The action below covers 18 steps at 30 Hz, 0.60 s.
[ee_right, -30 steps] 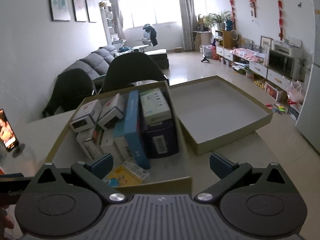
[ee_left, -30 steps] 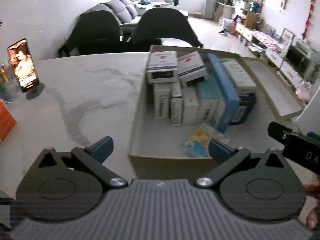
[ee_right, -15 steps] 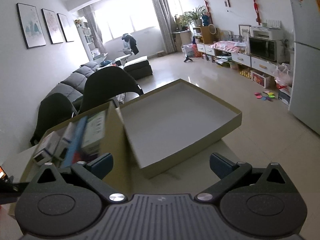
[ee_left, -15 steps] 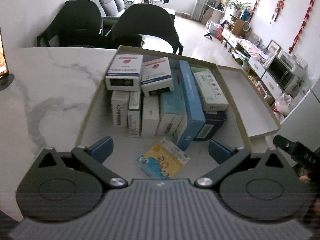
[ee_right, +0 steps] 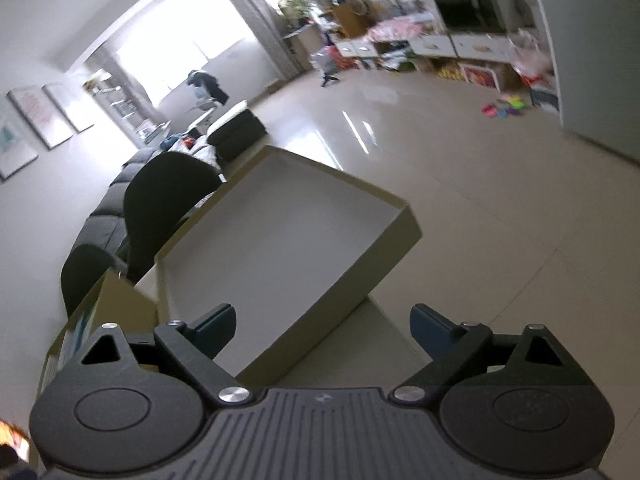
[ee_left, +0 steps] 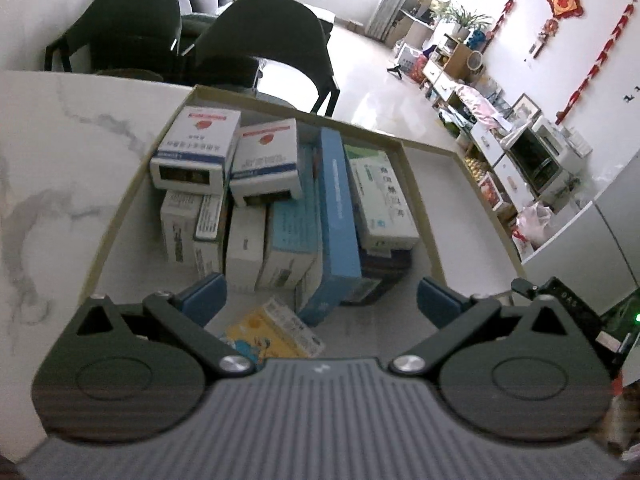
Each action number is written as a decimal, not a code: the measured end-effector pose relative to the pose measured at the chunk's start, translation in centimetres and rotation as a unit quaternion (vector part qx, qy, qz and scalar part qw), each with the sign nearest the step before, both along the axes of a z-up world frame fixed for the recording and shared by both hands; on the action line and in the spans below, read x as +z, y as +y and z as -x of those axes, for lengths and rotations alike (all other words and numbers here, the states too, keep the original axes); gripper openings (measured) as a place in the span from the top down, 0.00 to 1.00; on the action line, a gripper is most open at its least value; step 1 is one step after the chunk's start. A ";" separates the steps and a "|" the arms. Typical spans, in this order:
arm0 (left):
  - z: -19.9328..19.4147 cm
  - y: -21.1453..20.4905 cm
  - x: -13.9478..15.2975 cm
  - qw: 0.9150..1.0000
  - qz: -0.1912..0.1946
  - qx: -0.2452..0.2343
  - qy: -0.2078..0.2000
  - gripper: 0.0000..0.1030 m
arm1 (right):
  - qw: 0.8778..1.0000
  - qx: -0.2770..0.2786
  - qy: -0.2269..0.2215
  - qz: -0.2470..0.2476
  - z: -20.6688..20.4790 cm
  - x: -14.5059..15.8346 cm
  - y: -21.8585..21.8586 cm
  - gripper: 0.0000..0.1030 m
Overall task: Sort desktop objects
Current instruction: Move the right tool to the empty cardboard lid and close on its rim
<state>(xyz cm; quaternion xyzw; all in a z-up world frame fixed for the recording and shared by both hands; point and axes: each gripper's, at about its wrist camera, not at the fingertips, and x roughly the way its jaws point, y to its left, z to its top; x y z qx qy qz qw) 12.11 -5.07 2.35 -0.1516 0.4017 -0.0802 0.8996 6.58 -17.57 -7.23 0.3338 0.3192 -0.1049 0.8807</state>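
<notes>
Closest to the left camera, the left gripper hangs with its jaws spread wide and nothing between the pads, tilted down over the near end of the full box. Right under it lies a flat yellow packet on the box floor, loose from the rest. Just past that is a packed row of upright white cartons, a tall blue box standing on edge, and a green-and-white carton on top of a dark one. Two white cartons with red logos sit at the far end.

The right gripper is over the near corner of the empty lid beside the full box, on the marble table. Its jaws are closing a bit, but there's nothing in them, pads touching nothing (picture's pretty smeared though).

My read: this is the reach-in step, nothing picked yet. The yellow packet looks like the easy first grab for the left, but it lies flat, so the fingers would need to come in low and pinch an edge. The empty tray is presumably where stuff goes.
</notes>
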 end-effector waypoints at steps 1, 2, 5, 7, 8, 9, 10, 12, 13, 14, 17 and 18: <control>-0.2 -0.1 0.0 1.000 0.000 -0.001 -0.002 0.00 | 1.000 -0.002 0.002 -0.008 -0.4 -0.4 -0.4 0.08; -0.4 -0.2 -0.1 1.000 0.002 -0.002 -0.002 0.00 | 1.000 -0.003 0.004 -0.014 -0.7 -0.7 -0.7 0.08; -0.9 -0.3 -0.6 1.000 0.016 -0.007 -0.003 0.00 | 0.999 -0.014 0.010 -0.039 -1.8 -1.8 -1.8 0.08; -1.0 -0.3 -0.8 1.000 0.021 -0.003 -0.016 0.00 | 0.997 -0.017 0.010 -0.076 -2.7 -2.8 -2.7 0.08; -1.1 -0.3 -0.9 0.999 0.023 -0.001 -0.022 0.00 | 0.995 -0.018 0.010 -0.093 -3.0 -3.1 -3.1 0.08; -1.2 -0.4 -0.9 0.999 0.025 0.001 -0.028 0.00 | 0.994 -0.022 0.010 -0.105 -3.3 -3.6 -3.5 0.09; -1.2 -0.3 -1.0 0.999 0.024 0.004 -0.037 0.00 | 0.994 -0.026 0.010 -0.110 -3.5 -3.8 -3.8 0.09; -1.2 -0.3 -1.0 0.998 0.024 0.008 -0.051 0.00 | 0.993 -0.033 0.009 -0.115 -3.8 -4.1 -4.1 0.09; -1.2 -0.2 -1.0 0.998 0.024 0.008 -0.055 0.00 | 0.992 -0.033 0.009 -0.118 -3.9 -4.2 -4.2 0.09; -1.3 -0.3 -1.1 0.998 0.023 0.005 -0.057 0.00 | 0.992 -0.033 0.009 -0.121 -4.0 -4.3 -4.3 0.09; -1.7 -0.2 -1.4 0.998 0.032 -0.010 -0.047 0.00 | 0.990 -0.030 0.011 -0.136 -4.5 -4.8 -4.6 0.12; -1.8 -0.2 -1.5 0.998 0.036 -0.015 -0.042 0.00 | 0.989 -0.031 0.013 -0.142 -4.7 -5.1 -4.8 0.13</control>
